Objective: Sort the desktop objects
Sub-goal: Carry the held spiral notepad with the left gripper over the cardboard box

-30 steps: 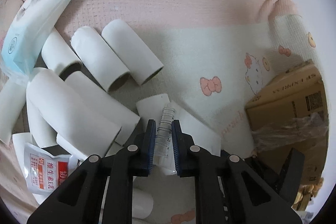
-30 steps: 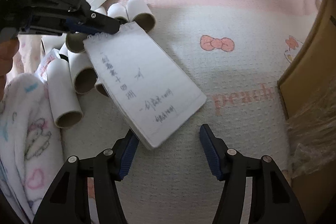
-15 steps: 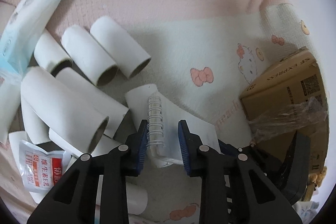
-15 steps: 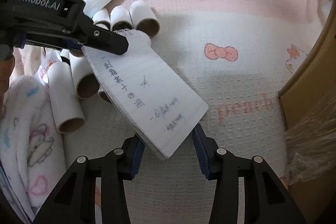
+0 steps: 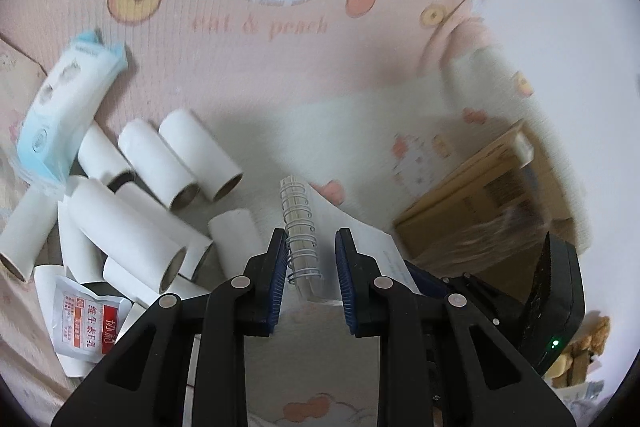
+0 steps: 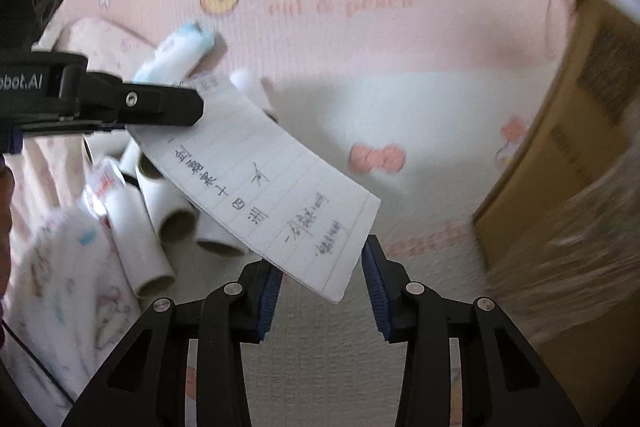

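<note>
A small spiral notebook (image 6: 260, 187) with handwriting on a lined page hangs in the air over the blanket, its page bowed. My right gripper (image 6: 322, 259) is shut on the notebook's lower end. The wire spiral (image 5: 298, 223) at the upper end lies between the jaws of my left gripper (image 5: 312, 239). It leans on the left pad with a gap to the right pad, and these jaws are closing. A heap of white cardboard tubes (image 5: 132, 231) lies below on the left. The left gripper's finger (image 6: 176, 107) shows over the notebook's top in the right wrist view.
A blue tissue pack (image 5: 68, 107) and a red-and-white sachet (image 5: 88, 319) lie among the tubes. A cardboard box (image 6: 568, 163) with plastic wrap stands on the right. Everything rests on a pink and white cartoon-cat blanket (image 5: 280, 67). A soft printed cloth (image 6: 60, 287) sits at the left.
Both grippers have risen with the notebook. The right jaws closed onto its lower end. The left jaws parted from their tight grip on the spiral.
</note>
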### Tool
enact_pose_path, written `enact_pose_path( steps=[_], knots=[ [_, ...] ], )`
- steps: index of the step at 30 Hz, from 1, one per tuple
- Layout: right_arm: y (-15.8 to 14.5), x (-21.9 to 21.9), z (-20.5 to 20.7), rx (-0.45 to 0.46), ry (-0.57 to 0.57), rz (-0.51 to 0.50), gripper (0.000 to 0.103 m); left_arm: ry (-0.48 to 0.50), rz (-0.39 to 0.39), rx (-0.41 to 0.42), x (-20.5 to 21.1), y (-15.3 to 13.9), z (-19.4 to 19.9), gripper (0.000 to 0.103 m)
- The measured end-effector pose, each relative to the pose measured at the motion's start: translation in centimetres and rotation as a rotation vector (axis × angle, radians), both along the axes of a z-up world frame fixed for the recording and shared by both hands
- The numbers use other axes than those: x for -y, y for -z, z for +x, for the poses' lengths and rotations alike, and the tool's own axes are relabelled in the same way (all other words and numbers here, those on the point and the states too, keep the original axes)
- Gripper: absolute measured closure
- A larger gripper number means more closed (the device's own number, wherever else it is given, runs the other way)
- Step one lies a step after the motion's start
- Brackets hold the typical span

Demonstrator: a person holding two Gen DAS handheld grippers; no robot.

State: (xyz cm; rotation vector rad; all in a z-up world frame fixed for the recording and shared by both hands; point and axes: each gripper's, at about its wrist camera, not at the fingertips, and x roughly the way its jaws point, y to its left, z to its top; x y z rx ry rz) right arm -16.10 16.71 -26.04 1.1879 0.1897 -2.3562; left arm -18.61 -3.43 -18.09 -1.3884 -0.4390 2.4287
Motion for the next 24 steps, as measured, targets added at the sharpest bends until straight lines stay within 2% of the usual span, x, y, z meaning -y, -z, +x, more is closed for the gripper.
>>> enact_pose_path(
  steps=[5, 12, 20, 24],
  knots=[
    [-4.8, -0.9, 1.8, -0.102, 0.015, -0.013, 0.066, -0.015, 0.053, -0.065, -0.2, -3.4, 1.1, 0.075],
    [-9.2, -1.0, 2.5, -0.243, 0.021, 0.037, 0.066, -0.003, 0.052, -0.175, -1.5, -8.3, 2.6, 0.075],
    [-12.9, -3.4, 3.7, -0.31, 0.056, 0.013, 0.066, 0.034, 0.091, -0.238, -3.6, -11.8, 3.8, 0.075],
    [-14.3, -5.1, 4.3, -0.346, 0.086, 0.034, 0.066, 0.077, 0.088, -0.255, -6.0, -12.9, 4.0, 0.075]
  ],
)
